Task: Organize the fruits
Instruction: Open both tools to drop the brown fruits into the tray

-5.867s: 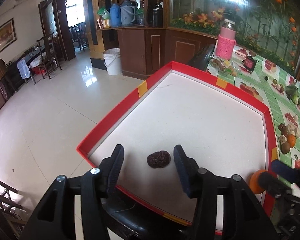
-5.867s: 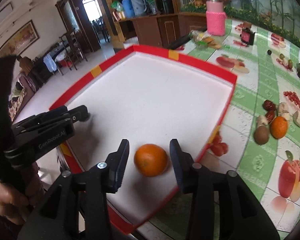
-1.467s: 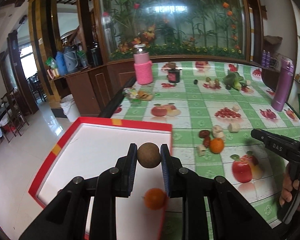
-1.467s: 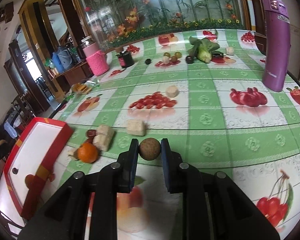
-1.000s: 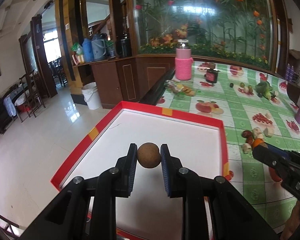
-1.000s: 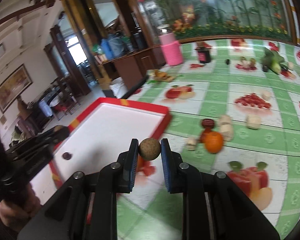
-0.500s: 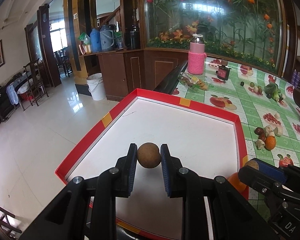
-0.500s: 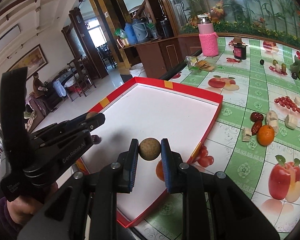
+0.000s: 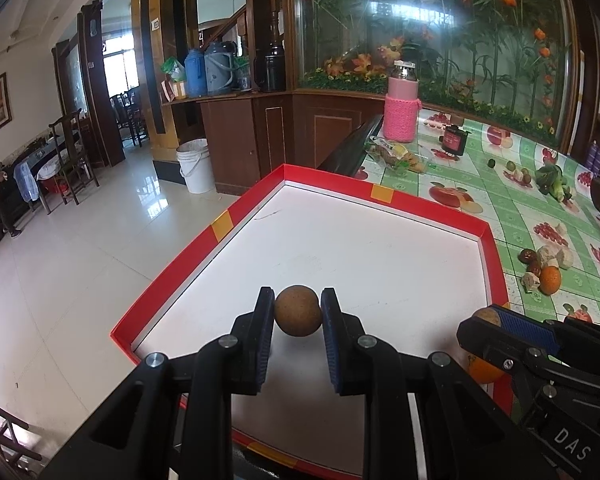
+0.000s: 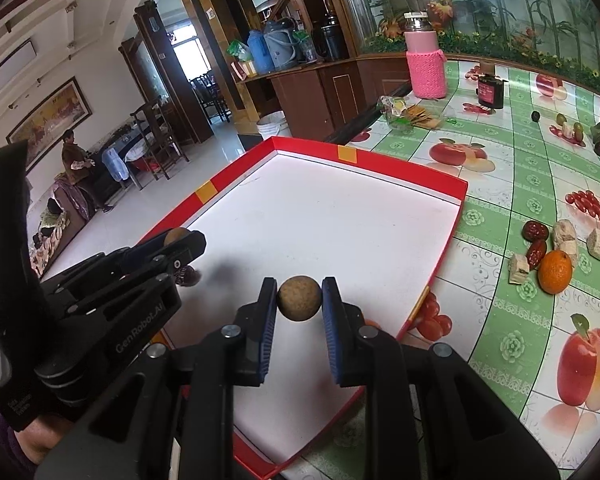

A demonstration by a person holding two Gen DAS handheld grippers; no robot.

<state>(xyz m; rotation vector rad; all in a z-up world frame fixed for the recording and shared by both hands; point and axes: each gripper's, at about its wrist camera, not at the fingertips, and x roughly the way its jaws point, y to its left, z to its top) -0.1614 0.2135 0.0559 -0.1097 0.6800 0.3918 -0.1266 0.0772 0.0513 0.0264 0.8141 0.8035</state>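
wrist views – close, angled down | shared – red tray (image 9: 492, 264) (image 10: 444, 248)

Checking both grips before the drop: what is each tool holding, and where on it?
Each holds a round brown fruit by its opposite sides: left tool one fruit, right tool another.

We find the white floor of the red-rimmed tray (image 10: 380, 168) bare across its middle and far end, a dark date (image 10: 188, 276) and an orange (image 9: 482, 370) at its near corners, the two grippers crowding the near edge.
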